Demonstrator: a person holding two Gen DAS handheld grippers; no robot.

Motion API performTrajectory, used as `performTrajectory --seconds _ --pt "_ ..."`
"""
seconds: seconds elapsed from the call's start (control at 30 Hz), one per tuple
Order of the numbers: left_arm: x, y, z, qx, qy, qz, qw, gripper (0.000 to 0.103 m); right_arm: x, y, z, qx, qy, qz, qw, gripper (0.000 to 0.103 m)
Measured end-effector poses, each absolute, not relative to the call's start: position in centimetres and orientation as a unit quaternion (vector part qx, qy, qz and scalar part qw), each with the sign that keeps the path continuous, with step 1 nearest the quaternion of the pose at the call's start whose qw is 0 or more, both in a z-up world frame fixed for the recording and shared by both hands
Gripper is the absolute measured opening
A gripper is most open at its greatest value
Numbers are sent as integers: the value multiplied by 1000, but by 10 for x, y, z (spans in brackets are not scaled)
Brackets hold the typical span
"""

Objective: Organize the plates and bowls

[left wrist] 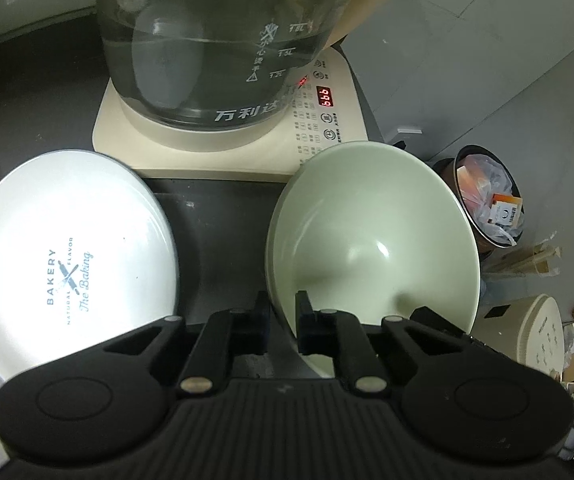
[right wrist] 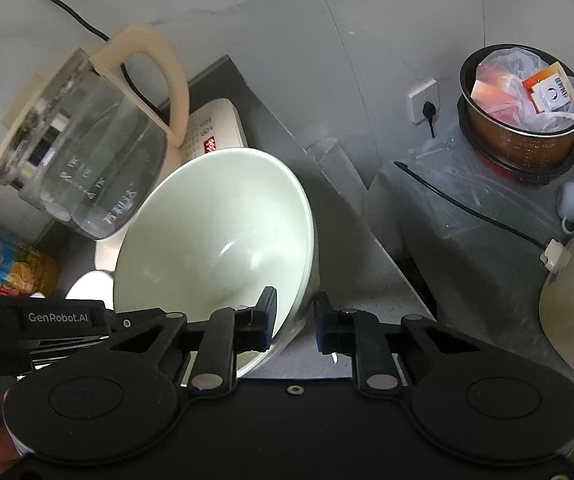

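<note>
Bowl [left wrist: 371, 240] rim pinched by both the left gripper [left wrist: 283, 322] and the right gripper [right wrist: 295, 320] (mid-lift, seemingly); next, carry toward plate [left wrist: 67, 256] at 9 o'clock

The bowl [left wrist: 371, 240] is pale green and plain. The plate [left wrist: 67, 256] is white with blue-grey bakery lettering and crossed rolling pins. The glass kettle [left wrist: 215, 40] is clear with white markings, on a cream base [left wrist: 223, 152] showing red digits. The countertop [left wrist: 215, 240] is dark grey.
</note>
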State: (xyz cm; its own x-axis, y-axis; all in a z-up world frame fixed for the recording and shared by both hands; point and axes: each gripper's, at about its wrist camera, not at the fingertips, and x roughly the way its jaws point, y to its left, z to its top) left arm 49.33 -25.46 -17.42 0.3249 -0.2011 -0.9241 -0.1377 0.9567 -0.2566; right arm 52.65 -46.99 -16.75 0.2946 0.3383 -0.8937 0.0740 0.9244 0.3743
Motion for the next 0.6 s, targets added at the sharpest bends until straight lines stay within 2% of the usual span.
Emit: performTrajectory --seconds 0.6 --pt "457 -238 -120 -130 558 -64 817 11 484 -464 -99 220 548 63 805 21"
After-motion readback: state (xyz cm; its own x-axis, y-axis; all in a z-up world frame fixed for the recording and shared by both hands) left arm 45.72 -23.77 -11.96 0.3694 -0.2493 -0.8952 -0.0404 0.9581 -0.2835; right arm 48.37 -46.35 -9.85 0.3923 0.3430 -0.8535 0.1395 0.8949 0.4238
